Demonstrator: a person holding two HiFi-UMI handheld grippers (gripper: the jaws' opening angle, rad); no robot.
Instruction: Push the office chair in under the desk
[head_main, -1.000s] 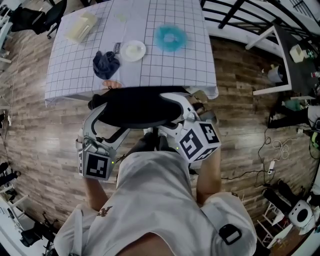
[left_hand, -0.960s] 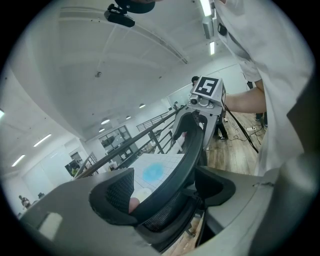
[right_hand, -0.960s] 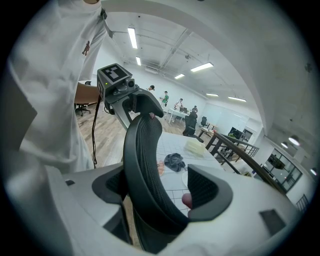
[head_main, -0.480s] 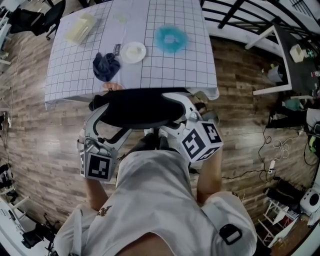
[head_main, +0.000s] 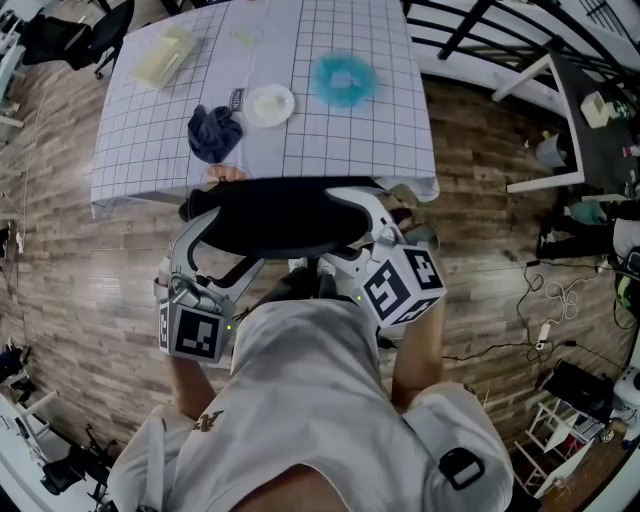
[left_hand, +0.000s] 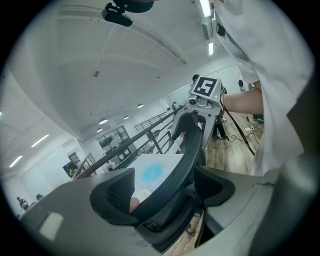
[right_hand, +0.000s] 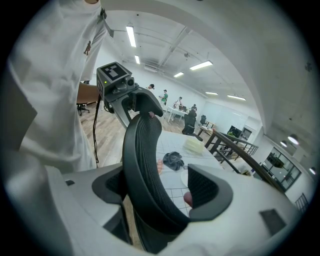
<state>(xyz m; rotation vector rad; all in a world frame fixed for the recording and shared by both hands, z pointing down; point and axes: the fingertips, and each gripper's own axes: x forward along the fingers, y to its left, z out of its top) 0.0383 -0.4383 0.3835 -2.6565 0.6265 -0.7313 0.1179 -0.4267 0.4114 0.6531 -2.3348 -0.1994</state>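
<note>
The desk (head_main: 330, 150), draped in a white checked cloth (head_main: 150, 150), is running wider than the office chair (head_main: 275, 215) on both sides. Its near edge is hanging right at the top of the chair's backrest (right_hand: 145, 165), so the two are meeting in the head view. Bare plank floor (head_main: 70, 260) is lying open to the left of the chair. The floor is also opening out to the right, where the cloth's near corner is hanging just beside the right gripper (right_hand: 159, 190) and cables (head_main: 555, 300) are trailing well off to the side. A dark rag (head_main: 213, 133), a white dish (head_main: 268, 103) and a blue fluffy ring (head_main: 342, 78) are sitting on the cloth beyond the backrest. The chair is showing a black, bowed back of fine mesh inside a smooth solid rim; its seat is hiding beneath the backrest and the person's torso. The right gripper is straddling the backrest's top with its jaws spread wide, one pad lying behind the mesh and the other standing clear of it, with cloth showing in the gap. The left gripper (left_hand: 164, 190) is straddling the other end the same way, its jaws wide apart and not clamping.
</note>
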